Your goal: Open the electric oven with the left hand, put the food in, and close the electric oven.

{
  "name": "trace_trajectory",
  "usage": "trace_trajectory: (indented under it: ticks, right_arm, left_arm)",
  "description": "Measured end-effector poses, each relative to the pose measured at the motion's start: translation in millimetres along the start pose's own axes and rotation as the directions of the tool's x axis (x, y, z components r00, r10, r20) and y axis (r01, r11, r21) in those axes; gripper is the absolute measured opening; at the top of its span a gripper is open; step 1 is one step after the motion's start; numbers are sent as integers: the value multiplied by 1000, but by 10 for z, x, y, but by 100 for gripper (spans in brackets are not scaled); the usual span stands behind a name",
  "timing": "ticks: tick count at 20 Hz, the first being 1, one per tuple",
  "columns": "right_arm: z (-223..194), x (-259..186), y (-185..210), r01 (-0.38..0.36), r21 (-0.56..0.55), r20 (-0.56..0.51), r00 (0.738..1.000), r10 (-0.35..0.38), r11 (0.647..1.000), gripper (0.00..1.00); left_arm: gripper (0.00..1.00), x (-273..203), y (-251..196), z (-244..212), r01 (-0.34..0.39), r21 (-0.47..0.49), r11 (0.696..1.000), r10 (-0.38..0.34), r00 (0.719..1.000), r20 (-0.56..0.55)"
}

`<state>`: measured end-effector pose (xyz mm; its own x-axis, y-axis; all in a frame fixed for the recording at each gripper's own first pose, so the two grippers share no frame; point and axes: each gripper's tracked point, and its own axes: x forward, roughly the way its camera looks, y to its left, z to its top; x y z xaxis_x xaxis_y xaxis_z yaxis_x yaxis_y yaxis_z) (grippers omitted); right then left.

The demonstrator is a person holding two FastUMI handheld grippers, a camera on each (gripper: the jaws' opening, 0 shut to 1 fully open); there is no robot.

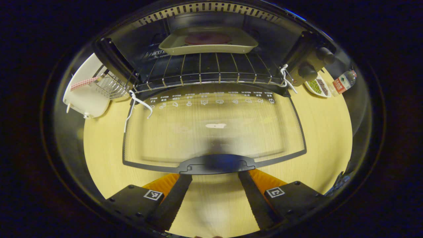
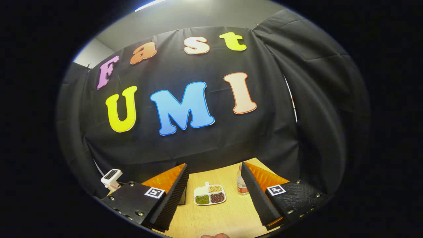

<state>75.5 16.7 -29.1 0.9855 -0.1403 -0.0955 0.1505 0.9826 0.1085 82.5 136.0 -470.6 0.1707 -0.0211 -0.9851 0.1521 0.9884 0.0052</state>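
Oven door (image 1: 214,132) lies flat, tray (image 1: 208,41) inside; left hand-held gripper (image 1: 214,180) gapes wide by the handle (image 1: 216,164) and could slip when lifting.

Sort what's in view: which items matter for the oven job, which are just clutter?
Job items:
- electric oven, glass door folded down open
- door handle, between the left gripper fingers
- tray of food on the wire rack

Lying about:
- divided dish of beans
- bottle
- white appliance with wire basket
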Motion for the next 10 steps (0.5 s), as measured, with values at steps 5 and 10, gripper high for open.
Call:
trace_trajectory:
  ticks: [5, 10]
  right_arm:
    - [-15, -6, 131, -30, -12, -3, 1000, 30, 999, 96]
    - [-7, -40, 250, -61, -12, 0, 998, 61, 998, 96]
  left_arm:
    - [97, -140, -3, 12, -3, -2, 1000, 3, 999, 42]
    - [98, -310, -7, 32, -7, 2, 1000, 6, 996, 92]
